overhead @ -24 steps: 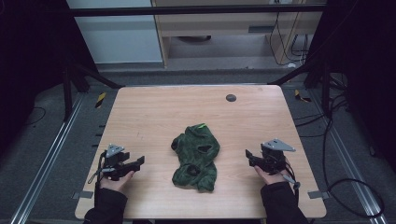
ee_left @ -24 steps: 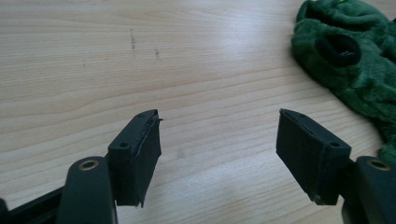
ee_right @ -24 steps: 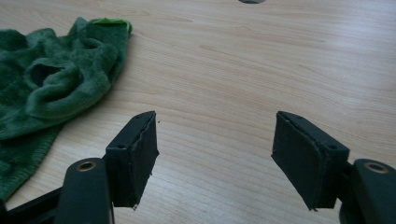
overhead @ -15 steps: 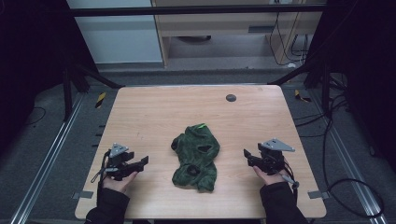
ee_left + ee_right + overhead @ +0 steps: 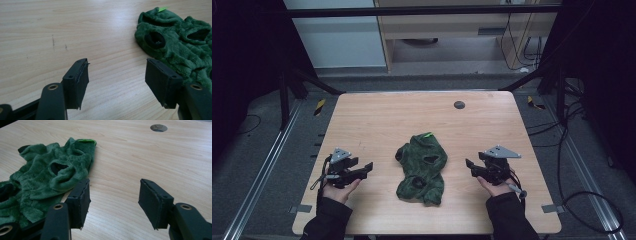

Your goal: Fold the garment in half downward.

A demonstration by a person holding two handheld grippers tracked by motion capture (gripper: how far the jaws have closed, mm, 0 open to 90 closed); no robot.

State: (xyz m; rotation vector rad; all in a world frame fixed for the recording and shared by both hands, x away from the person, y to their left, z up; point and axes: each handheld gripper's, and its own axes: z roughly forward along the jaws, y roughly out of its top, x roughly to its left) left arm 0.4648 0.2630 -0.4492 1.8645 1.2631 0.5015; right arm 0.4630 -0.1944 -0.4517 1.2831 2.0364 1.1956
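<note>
A crumpled dark green fleece garment [image 5: 422, 167] with several openings and a bright green tag [image 5: 428, 134] lies in the middle of the wooden table [image 5: 412, 115]. My left gripper [image 5: 368, 167] rests low on the table to its left, jaws open and pointing at it. In the left gripper view the jaws [image 5: 117, 75] stand wide with bare wood between them, and the garment [image 5: 180, 42] lies ahead on the right. My right gripper [image 5: 469, 164] sits to the garment's right, open and empty. In the right gripper view [image 5: 113, 197] the garment [image 5: 50, 177] lies by the left jaw.
A small round dark hole [image 5: 459, 104] sits in the table near its far edge, also seen in the right gripper view [image 5: 158, 127]. Black frame bars and cables surround the table. Bare wood lies on all sides of the garment.
My left gripper has edged a little right, toward the garment. The right gripper has barely shifted. The garment has not moved.
</note>
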